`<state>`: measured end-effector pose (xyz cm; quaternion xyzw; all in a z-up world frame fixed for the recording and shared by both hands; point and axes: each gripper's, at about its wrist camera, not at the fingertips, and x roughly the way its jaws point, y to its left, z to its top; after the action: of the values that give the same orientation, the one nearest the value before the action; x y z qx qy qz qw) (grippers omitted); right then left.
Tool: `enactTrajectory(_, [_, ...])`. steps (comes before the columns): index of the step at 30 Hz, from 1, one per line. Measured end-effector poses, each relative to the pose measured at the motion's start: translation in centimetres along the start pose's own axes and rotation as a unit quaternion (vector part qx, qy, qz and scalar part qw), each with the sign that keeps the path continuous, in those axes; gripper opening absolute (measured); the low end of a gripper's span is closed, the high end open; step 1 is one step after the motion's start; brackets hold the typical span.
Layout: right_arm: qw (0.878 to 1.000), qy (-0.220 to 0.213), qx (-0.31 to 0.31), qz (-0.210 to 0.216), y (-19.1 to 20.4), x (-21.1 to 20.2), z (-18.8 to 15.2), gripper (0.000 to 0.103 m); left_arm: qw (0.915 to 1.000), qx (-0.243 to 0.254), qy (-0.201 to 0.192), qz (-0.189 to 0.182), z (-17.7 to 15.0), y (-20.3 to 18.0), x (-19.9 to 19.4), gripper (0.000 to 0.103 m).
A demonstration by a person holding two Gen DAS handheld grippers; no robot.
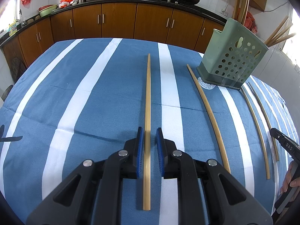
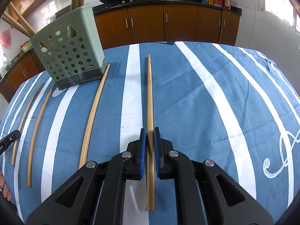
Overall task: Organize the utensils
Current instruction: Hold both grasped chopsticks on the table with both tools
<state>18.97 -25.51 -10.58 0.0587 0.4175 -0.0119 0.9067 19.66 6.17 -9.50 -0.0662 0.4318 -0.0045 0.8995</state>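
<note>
Both tools clamped, 1 chopstick each: left gripper (image 1: 150, 131) on chopstick (image 1: 148, 97), right gripper (image 2: 149, 132) on another (image 2: 150, 93). Holder (image 1: 234, 60) at 2 o'clock, some sticks already inside. Still loose: 3 (image 1: 208, 112), at 3 o'clock.

five pale bamboo chopsticks, long and slim, lie roughly parallel on the worktop: one (image 1: 147, 112) at far left, then one (image 1: 208, 116), a close pair (image 1: 256, 123) and (image 1: 266, 120), and one (image 2: 150, 101) at far right. a sage-green perforated holder (image 1: 232, 56) stands upright beyond them, more chopsticks (image 1: 279, 34) sticking out of its top.
</note>
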Motion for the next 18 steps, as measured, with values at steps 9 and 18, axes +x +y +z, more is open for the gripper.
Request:
enactTrajectory(9, [1.000, 0.001, -0.001, 0.003, -0.1, -0.6, -0.8, 0.010, 0.9998, 0.020, 0.002, 0.007, -0.6, -0.6, -0.6, 0.016])
enactTrajectory(18, [1.000, 0.001, -0.002, 0.010, -0.2, -1.0, -1.3, 0.010, 0.9994, 0.033, 0.003, 0.008, -1.7, -1.0, -1.2, 0.015])
